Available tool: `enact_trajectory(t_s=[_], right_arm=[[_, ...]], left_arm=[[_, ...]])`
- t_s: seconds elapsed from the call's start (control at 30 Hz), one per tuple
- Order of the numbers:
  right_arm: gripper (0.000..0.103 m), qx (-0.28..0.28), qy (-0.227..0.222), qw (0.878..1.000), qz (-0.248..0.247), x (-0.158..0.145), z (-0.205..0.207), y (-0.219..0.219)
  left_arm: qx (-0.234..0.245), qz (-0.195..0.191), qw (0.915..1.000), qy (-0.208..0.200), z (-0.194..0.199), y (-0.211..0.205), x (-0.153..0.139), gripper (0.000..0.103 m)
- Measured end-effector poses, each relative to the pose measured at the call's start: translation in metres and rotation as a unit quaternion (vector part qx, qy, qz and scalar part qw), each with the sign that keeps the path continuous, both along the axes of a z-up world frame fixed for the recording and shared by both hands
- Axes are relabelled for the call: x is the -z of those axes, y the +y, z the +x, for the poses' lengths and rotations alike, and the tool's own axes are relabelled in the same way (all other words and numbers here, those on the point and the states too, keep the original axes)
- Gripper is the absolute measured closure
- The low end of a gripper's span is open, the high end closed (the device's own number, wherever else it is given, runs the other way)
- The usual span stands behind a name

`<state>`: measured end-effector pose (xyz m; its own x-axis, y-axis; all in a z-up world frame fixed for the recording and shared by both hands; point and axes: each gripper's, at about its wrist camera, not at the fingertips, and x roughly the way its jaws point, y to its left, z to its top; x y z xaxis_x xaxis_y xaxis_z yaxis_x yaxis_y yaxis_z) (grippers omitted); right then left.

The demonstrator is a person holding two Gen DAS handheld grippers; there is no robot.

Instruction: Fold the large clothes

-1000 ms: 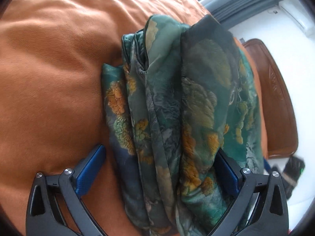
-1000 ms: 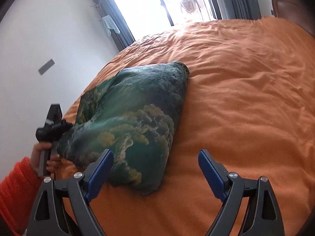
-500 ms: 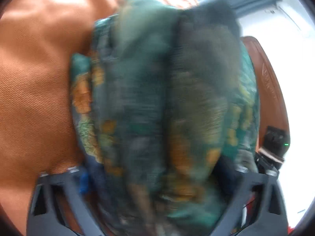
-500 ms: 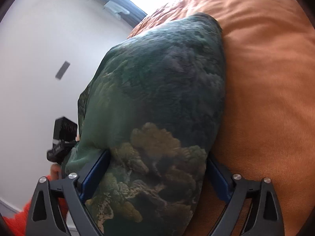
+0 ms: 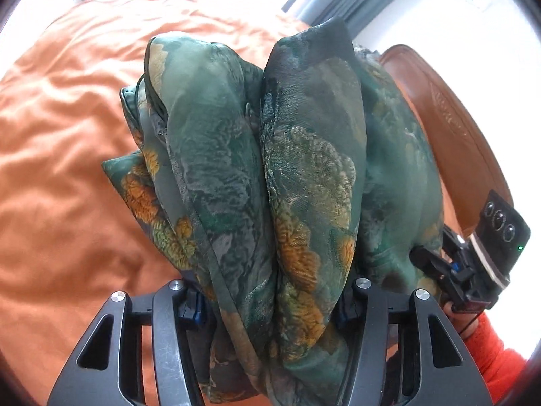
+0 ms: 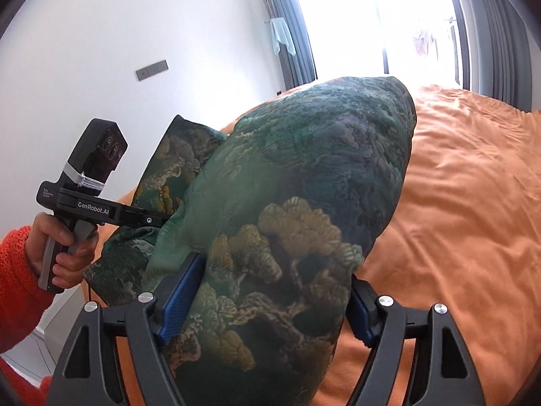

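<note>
A folded green garment with an orange and gold print (image 5: 270, 176) is bunched into a thick bundle and held up off the orange bed (image 5: 61, 135). My left gripper (image 5: 270, 304) is shut on one end of the bundle, with the cloth squeezed between its blue pads. My right gripper (image 6: 263, 297) is shut on the other end of the garment (image 6: 304, 186). The left gripper also shows in the right wrist view (image 6: 135, 218), gripping the cloth's far side. The right gripper shows in the left wrist view (image 5: 449, 270).
The orange bedspread (image 6: 466, 203) spreads wide to the right. A brown headboard (image 5: 449, 128) stands behind the bundle. A white wall with a grey switch plate (image 6: 152, 69) is at left, and a bright window with grey curtains (image 6: 405, 17) lies beyond the bed.
Both grippers moved in onto the folded garment, shut on its ends, and lifted it off the bed. The bundle now stands up, raised in front of both cameras.
</note>
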<state>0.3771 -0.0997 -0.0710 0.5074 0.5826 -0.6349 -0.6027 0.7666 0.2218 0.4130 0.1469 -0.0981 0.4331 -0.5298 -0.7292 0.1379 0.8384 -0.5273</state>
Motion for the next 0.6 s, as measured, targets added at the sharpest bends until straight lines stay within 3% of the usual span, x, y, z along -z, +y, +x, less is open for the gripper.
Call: enact_trajectory(t_s=[0.2, 0.37, 0.5, 0.6], right_arm=[[0.025, 0.017, -0.007, 1.0, 0.007, -0.02, 0.029, -0.026], [0.025, 0.04, 0.015, 0.999, 0.027, -0.01, 0.061, -0.061], [0.025, 0.052, 0.059, 0.996, 0.035, 0.016, 0.1, -0.089], [0.024, 0.076, 0.126, 0.989, 0.033, 0.06, 0.131, -0.103]], left_arm=[[0.011, 0.01, 0.9996, -0.025, 0.035, -0.023, -0.023, 0.048], [0.021, 0.0, 0.9997, -0.011, 0.068, -0.045, -0.01, 0.048], [0.016, -0.01, 0.9995, 0.027, 0.076, -0.05, 0.037, 0.045], [-0.026, -0.026, 0.9972, 0.065, 0.082, -0.035, 0.083, 0.022]])
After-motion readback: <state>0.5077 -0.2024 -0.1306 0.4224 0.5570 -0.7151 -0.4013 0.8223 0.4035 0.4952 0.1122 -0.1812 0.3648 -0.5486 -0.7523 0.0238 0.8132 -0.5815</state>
